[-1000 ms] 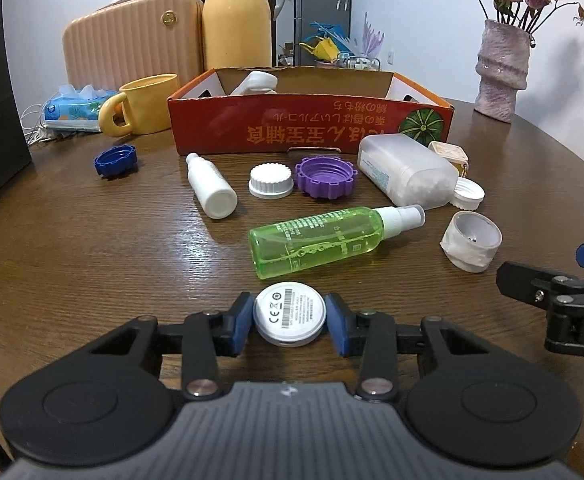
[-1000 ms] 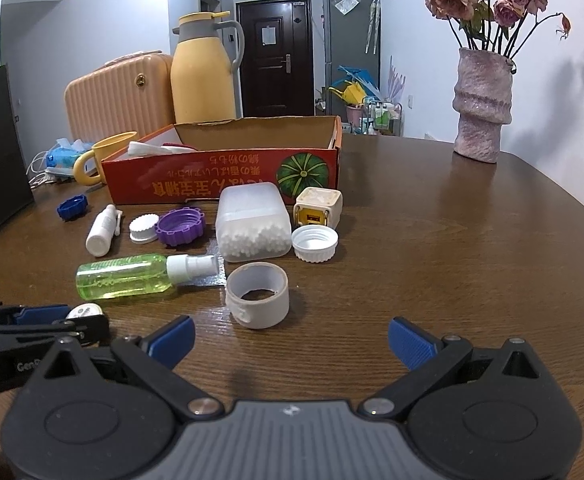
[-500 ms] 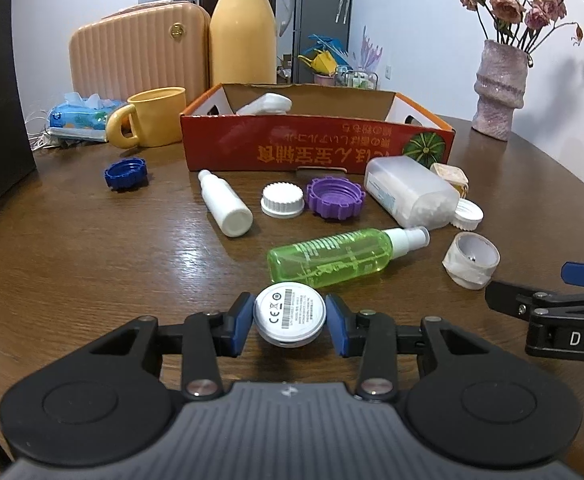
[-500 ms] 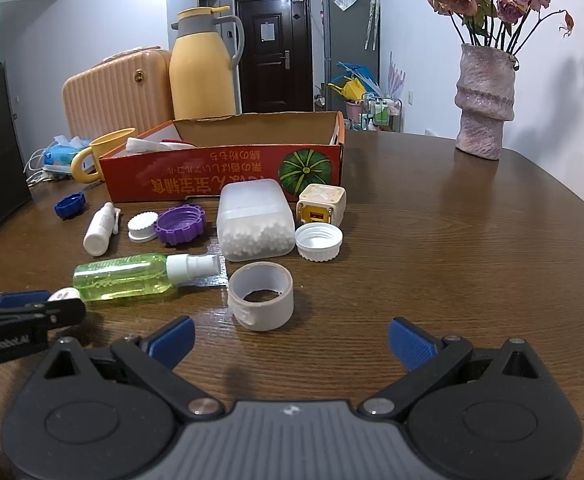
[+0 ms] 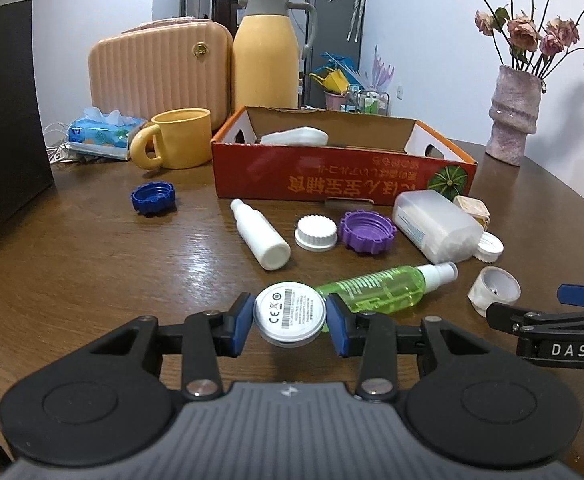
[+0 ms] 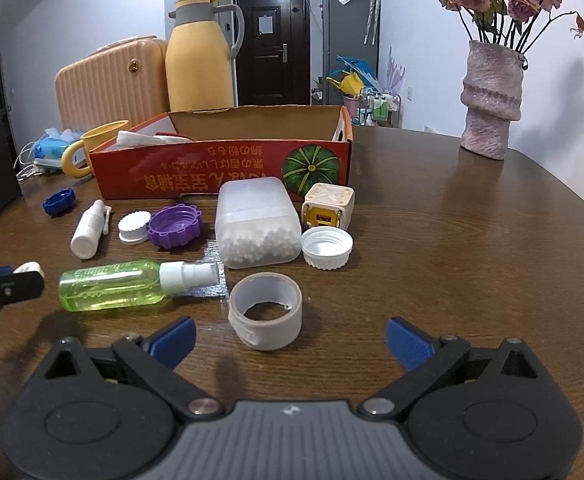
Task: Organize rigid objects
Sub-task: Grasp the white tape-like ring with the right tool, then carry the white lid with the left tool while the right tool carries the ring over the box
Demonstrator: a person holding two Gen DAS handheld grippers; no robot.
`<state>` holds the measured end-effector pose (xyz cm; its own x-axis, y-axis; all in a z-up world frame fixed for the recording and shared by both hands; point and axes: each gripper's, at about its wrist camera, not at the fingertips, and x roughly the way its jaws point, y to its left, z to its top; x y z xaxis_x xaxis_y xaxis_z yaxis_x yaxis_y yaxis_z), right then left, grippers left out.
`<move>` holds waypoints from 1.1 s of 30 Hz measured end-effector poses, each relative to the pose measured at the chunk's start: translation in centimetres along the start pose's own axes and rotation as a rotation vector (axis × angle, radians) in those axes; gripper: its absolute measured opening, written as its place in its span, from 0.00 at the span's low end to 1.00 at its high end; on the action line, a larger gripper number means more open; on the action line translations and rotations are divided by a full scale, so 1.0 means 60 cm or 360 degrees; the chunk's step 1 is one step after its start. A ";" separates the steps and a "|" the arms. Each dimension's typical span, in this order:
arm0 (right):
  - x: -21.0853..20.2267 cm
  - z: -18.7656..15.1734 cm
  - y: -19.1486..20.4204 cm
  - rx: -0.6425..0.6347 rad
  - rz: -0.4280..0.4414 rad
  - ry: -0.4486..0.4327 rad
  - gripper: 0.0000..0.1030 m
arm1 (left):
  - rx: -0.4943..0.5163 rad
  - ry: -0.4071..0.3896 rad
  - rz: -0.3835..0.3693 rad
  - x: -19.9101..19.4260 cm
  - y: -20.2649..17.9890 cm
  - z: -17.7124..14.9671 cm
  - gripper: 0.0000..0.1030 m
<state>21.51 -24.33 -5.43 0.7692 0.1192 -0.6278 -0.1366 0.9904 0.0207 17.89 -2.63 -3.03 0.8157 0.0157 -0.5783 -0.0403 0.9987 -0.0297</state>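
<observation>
Left gripper (image 5: pixel 289 320) clamped on round white disc (image 5: pixel 289 314), held clear of the desk (image 5: pixel 91 280), short of the box (image 5: pixel 332 176). Right gripper (image 6: pixel 289 344) spread wide, empty, tape ring (image 6: pixel 265 310) just ahead. Risk: disc is pinched only at its rim; a tilt could pop it out onto the green bottle (image 5: pixel 376 290).
</observation>
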 end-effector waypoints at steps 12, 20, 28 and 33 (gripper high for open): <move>0.031 0.016 0.015 -0.0022 0.0010 0.0032 0.76 | 0.0003 -0.0024 0.0004 0.006 0.018 0.016 0.39; 0.037 0.018 0.016 -0.0002 0.0069 0.0042 0.41 | 0.0007 -0.0025 -0.0006 0.011 0.024 0.022 0.39; 0.021 0.031 0.016 -0.0003 0.0058 -0.0025 0.40 | 0.0012 -0.0042 -0.0003 0.014 0.026 0.035 0.39; 0.011 0.045 0.019 -0.0013 0.0059 -0.0071 0.40 | 0.0011 -0.0054 0.0003 0.012 0.026 0.045 0.39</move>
<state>23.54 -22.95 -3.74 0.7908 0.1587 -0.5912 -0.1704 0.9847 0.0364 19.96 -0.95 -1.31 0.8345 0.0193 -0.5506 -0.0380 0.9990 -0.0226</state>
